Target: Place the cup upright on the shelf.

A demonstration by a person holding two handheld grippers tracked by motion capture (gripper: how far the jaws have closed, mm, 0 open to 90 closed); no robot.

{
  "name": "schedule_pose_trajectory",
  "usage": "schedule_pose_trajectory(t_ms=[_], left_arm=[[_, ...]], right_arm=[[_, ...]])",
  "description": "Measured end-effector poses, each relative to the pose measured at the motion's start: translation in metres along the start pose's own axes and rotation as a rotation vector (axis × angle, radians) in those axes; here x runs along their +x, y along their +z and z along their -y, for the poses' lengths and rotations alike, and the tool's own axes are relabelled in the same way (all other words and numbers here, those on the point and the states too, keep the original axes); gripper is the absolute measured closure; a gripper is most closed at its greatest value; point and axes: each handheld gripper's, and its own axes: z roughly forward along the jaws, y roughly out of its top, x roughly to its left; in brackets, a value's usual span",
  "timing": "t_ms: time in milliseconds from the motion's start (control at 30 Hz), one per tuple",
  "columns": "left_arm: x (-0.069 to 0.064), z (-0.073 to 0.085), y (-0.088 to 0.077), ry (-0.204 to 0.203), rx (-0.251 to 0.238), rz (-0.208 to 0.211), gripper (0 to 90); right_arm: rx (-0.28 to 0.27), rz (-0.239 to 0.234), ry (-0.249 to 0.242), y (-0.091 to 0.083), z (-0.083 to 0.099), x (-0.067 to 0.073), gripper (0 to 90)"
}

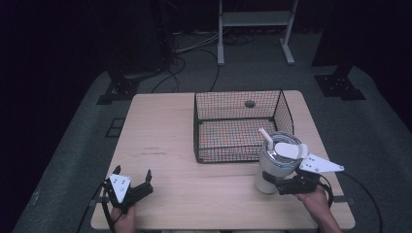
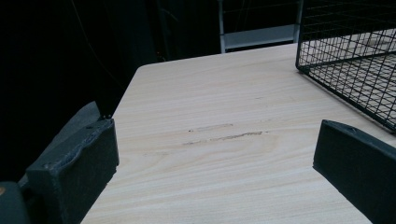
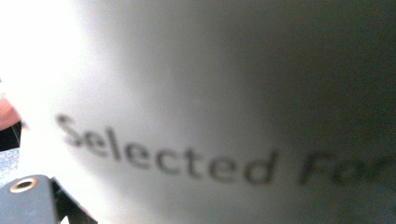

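Observation:
A white tumbler [image 1: 277, 165] with a clear lid and a white straw stands at the table's front right, just in front of the black wire basket [image 1: 238, 154]. My right gripper [image 1: 286, 185] is shut on its lower part from the right. In the right gripper view the tumbler wall [image 3: 210, 116] is very close and blurred, printed with "Selected For". My left gripper [image 1: 132, 171] rests near the front left corner, open, with bare wood between its jaws [image 2: 215, 140]. The basket's corner [image 2: 345, 70] shows at the upper right of the left gripper view.
The light wooden table [image 1: 160, 126] has a faint scuff [image 2: 224, 136] ahead of the left gripper. A small dark round spot [image 1: 250, 103] shows through the basket's back. Beyond the table are a white frame [image 1: 255, 19], floor cables [image 1: 194, 48] and black stand bases [image 1: 340, 85].

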Motion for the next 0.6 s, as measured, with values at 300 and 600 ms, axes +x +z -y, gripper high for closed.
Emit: schedule_pose_trajectory(t_ms=[300,600], left_arm=[[0.0,0.0,0.0,-0.002,-0.001,-0.003,0.0],[0.001,0.0,0.0,0.003,0.004,-0.005,0.0]], right_arm=[[-0.001,-0.042,-0.031,0.01,-0.037,0.005,7.6],[-0.018,-0.064,-0.052,0.022,-0.074,0.005,7.6]])
